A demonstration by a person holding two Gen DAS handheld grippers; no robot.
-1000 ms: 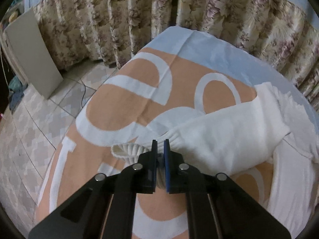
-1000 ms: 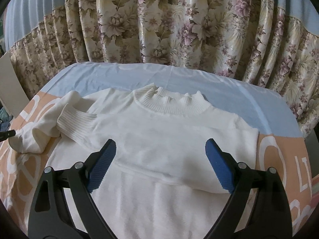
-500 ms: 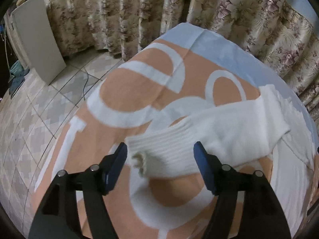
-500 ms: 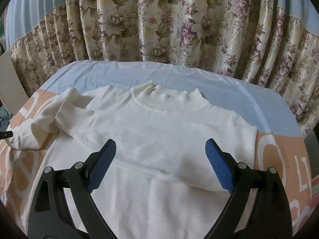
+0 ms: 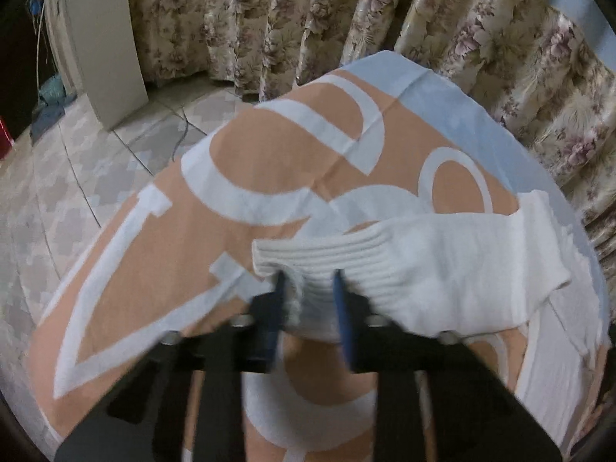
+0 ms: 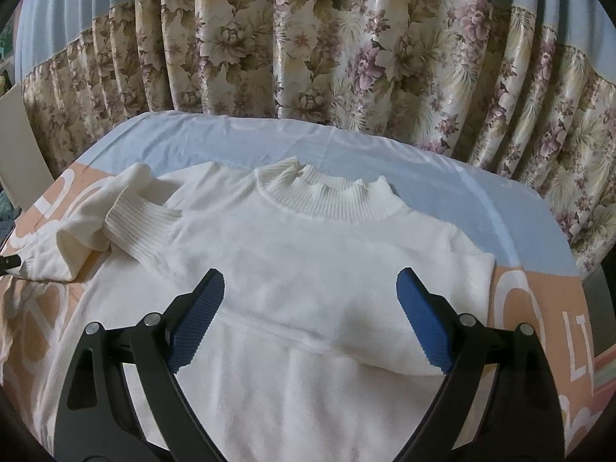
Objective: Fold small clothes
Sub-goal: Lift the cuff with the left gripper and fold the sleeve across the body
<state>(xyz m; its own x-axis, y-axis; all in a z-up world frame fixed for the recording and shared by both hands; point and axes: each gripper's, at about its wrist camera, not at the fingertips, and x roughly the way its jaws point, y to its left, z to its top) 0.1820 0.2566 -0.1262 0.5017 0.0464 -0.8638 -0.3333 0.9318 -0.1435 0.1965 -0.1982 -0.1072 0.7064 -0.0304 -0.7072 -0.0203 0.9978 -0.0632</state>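
A white knit sweater (image 6: 308,269) lies face up on the orange, white and blue cloth (image 6: 531,288), collar towards the curtain. One sleeve is folded across the chest, its ribbed cuff (image 6: 142,227) resting near the other shoulder. The other sleeve (image 5: 442,261) stretches out to the side. My left gripper (image 5: 308,281) has its jaws closing on that sleeve's ribbed cuff (image 5: 327,250), which is bunched between the blue pads. My right gripper (image 6: 312,288) hangs open above the chest with nothing between its fingers.
A floral curtain (image 6: 346,57) hangs close behind the table. To the left the cloth (image 5: 269,177) drops off to a tiled floor (image 5: 77,177), where a white board (image 5: 104,46) leans against the wall.
My left gripper opened wide, letting the cuff drop flat on the cloth, then shifted slightly and closed in on the cuff again. The right gripper stayed still and open.
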